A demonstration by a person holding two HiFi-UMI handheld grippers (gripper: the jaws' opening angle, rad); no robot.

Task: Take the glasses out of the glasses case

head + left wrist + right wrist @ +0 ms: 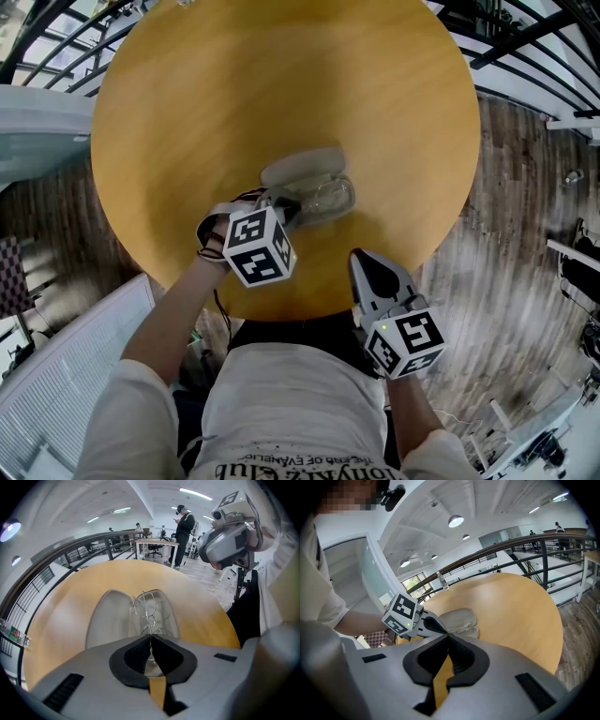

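Glasses (pixel 143 605) pinched in left hand-held gripper (pixel 150 637) over case (pixel 110 620); right hand-held gripper (pixel 446 636) clenched at table (pixel 511 606) edge.

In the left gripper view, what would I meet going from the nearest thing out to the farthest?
The left gripper, shut on the glasses → the open glasses case → the round table → the railing → a standing person in dark clothes.
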